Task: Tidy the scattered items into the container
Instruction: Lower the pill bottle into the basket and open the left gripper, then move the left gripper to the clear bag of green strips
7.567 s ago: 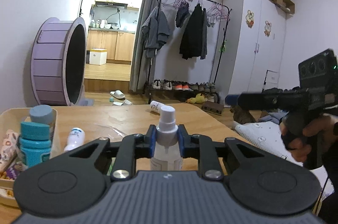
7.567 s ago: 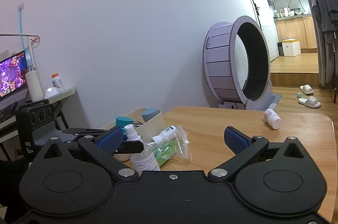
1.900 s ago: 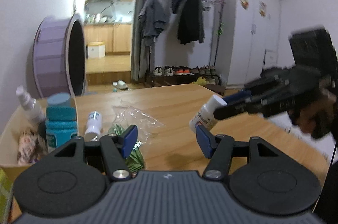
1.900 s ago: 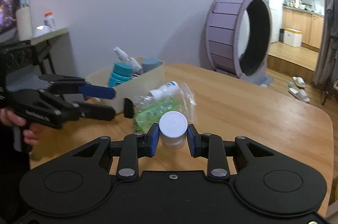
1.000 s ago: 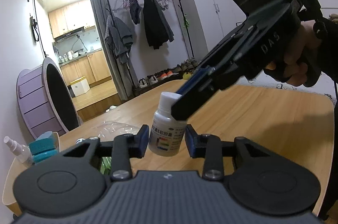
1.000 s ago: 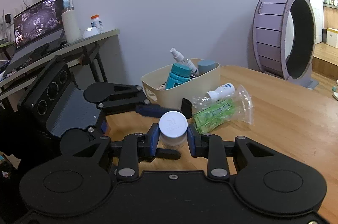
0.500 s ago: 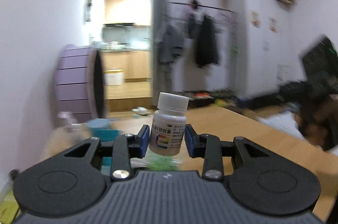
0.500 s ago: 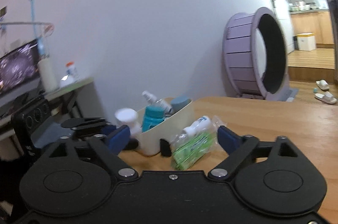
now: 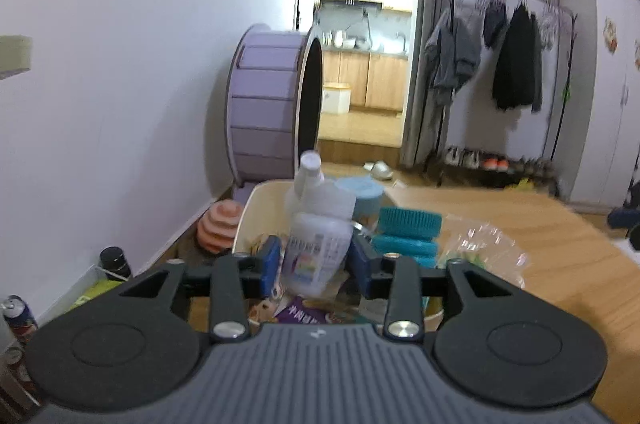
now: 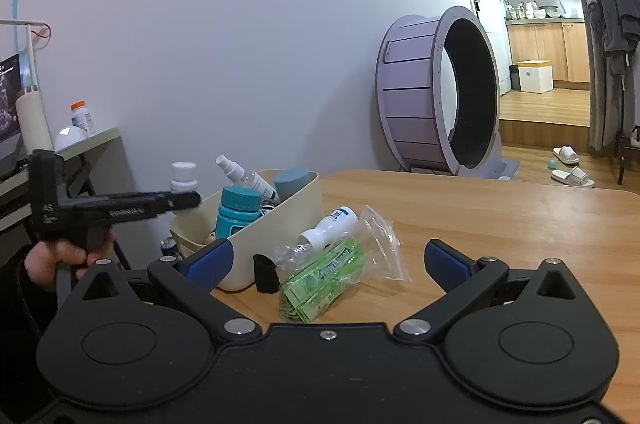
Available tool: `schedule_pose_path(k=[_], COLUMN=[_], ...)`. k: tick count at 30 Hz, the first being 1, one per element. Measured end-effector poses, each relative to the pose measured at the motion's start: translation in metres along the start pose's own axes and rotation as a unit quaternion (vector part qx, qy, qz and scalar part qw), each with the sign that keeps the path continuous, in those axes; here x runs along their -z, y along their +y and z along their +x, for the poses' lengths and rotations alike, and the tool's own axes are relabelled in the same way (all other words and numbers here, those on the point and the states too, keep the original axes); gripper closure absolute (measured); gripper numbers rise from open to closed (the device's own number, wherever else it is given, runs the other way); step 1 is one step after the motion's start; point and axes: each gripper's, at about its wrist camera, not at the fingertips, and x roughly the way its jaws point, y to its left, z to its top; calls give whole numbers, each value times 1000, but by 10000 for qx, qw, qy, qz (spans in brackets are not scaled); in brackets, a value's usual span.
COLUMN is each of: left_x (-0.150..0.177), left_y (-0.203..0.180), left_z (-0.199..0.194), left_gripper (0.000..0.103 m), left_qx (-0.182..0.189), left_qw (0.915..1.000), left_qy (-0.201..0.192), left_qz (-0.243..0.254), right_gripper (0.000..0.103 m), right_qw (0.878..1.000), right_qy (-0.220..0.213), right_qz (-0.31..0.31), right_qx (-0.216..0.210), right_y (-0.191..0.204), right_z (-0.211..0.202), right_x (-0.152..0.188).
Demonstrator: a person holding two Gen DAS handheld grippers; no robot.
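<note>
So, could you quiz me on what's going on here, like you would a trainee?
1. True or false: the white pill bottle is between the left gripper's pads.
2. What lies on the table beside the container? A) bagged green packets B) scissors C) a mug
3. What does the right gripper hold?
Key: 1 true; 2 A; 3 nothing: its jaws have just been opening, nothing between them.

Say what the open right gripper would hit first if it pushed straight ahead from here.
Probably the clear bag of green packets, lying on the table just ahead of the right gripper between its spread fingers. The roll-on bottle lies on the bag behind that. Depth is uncertain.
</note>
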Motion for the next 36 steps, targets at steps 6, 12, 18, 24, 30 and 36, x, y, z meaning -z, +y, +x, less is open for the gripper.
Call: schedule_pose_path(k=[6,12,18,24,30,36], left_x=[-1,-1,15,29,30,29], left_y=[-1,-31,-86,-115,-119,-126], left_z=[-11,-28,-19,11,41,57], left_gripper=[51,43,43,43,43,43], left_qx=[0,715,1237,1135,844,748], left_qw=[10000,9972,9903,9882,9892,9880], left_qy=[-9,-201,59,545,914,1043], left_qz=[-63,82,637,868,776,858], right_gripper=[0,0,0,0,0,0], right_qw=[9995,9990,9991,9989,9989,9988], right_qy=[64,74,50,-45,-82,-92], right_qz=[176,299,330,409,372,374], right_qx=[250,337,246,222,267,297], right_y=[-7,-14,-19,-20,-20,-20], right_z=[5,-2,-10,-19,-28,-30], right_x=[6,8,9,14,18,21])
